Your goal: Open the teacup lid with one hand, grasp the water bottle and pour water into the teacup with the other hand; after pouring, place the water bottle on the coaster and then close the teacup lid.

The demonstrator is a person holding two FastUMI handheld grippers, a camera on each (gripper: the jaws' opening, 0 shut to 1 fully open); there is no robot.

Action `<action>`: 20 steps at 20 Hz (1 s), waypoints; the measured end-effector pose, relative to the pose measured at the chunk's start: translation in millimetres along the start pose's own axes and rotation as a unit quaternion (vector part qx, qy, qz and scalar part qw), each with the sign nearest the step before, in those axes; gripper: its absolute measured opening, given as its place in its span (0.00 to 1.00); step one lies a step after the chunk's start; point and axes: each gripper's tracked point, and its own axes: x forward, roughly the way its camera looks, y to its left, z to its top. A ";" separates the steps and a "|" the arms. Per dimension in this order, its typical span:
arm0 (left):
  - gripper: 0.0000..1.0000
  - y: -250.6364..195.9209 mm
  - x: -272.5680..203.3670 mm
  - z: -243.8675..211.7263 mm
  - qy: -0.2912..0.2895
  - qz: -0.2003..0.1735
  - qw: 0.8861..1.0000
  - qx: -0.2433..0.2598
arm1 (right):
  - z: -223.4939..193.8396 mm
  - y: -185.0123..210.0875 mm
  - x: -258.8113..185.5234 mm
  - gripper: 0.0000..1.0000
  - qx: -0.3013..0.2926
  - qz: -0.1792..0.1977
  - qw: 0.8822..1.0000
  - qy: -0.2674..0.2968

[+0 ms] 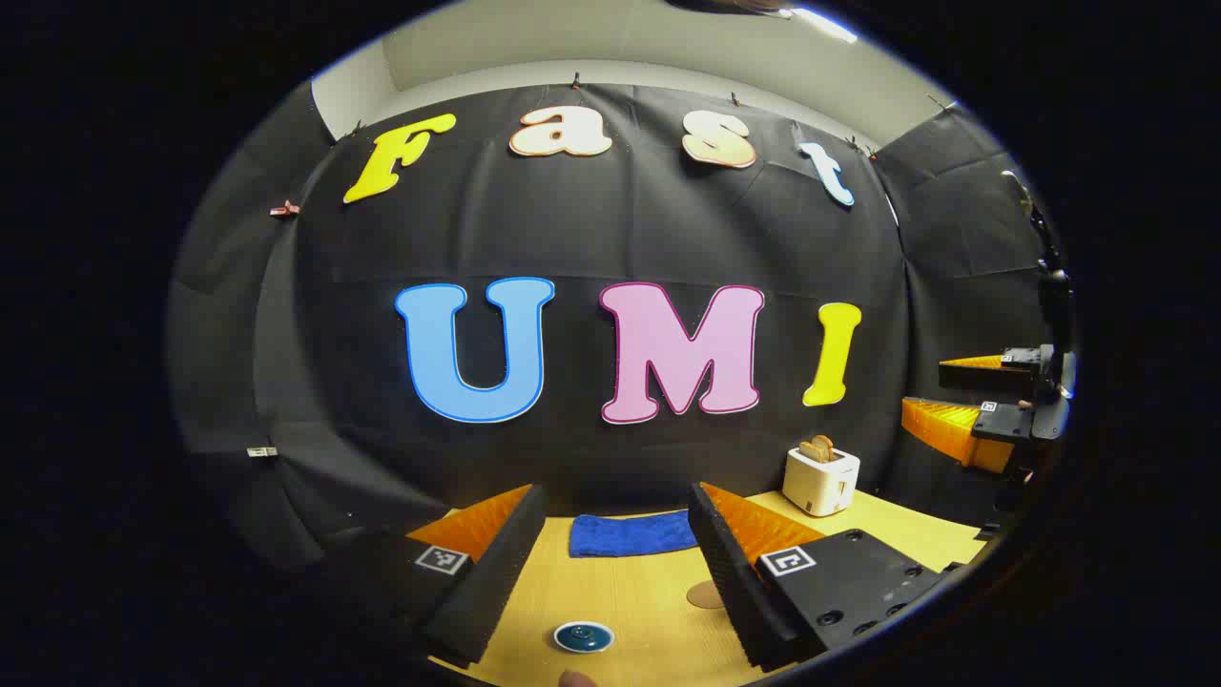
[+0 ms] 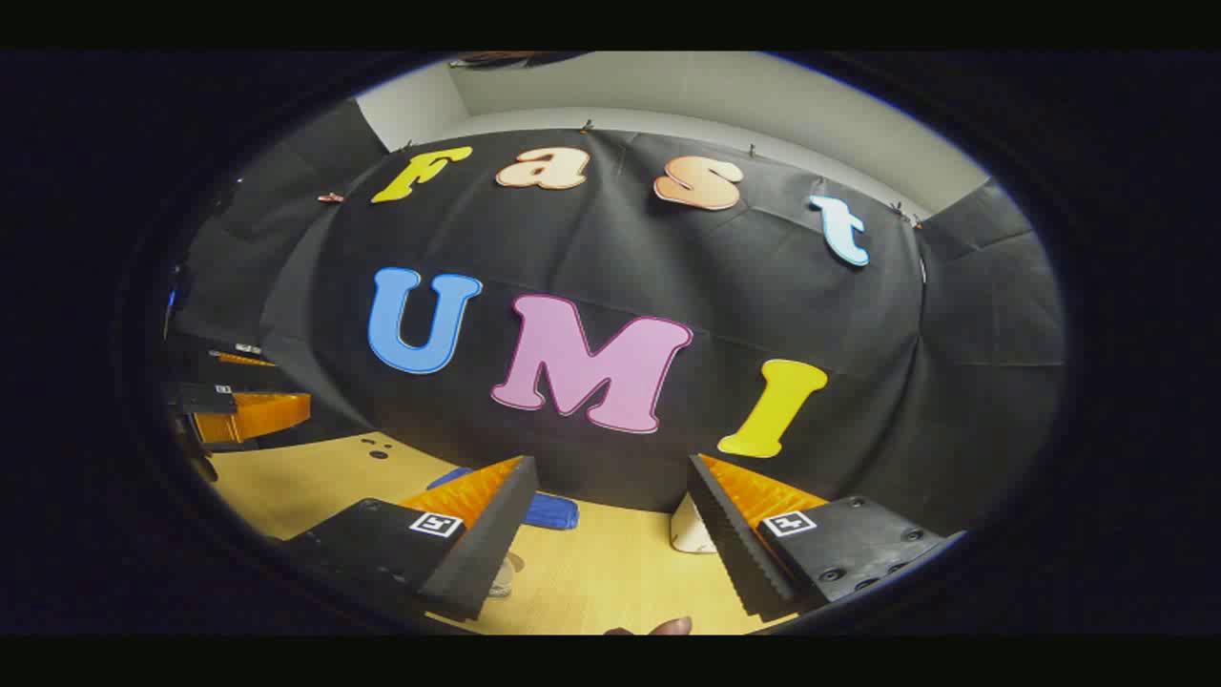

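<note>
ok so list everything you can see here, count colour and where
teacup lid: 1, dark blue with a pale rim, on the table between the left gripper's fingers
coaster: 1, brown, right of the lid, partly behind a finger
cloth: 1, blue, folded, at the back of the table
toaster: 1, white, with toast in it, back right
table: 1, yellow wood
left gripper: 1, black and orange, open, above the lid
right gripper: 1, black and orange, open, over bare table

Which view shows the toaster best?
Left gripper view: the toaster stands whole on the table's far right, bread in its slots. In the right gripper view the toaster is mostly hidden behind that gripper's finger; just a white lower corner shows.
</note>
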 end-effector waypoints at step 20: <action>0.94 23.8 5.9 -85.1 0.055 -0.002 0.998 0.009 | -47.0 45.1 6.9 0.98 0.003 0.017 0.999 0.033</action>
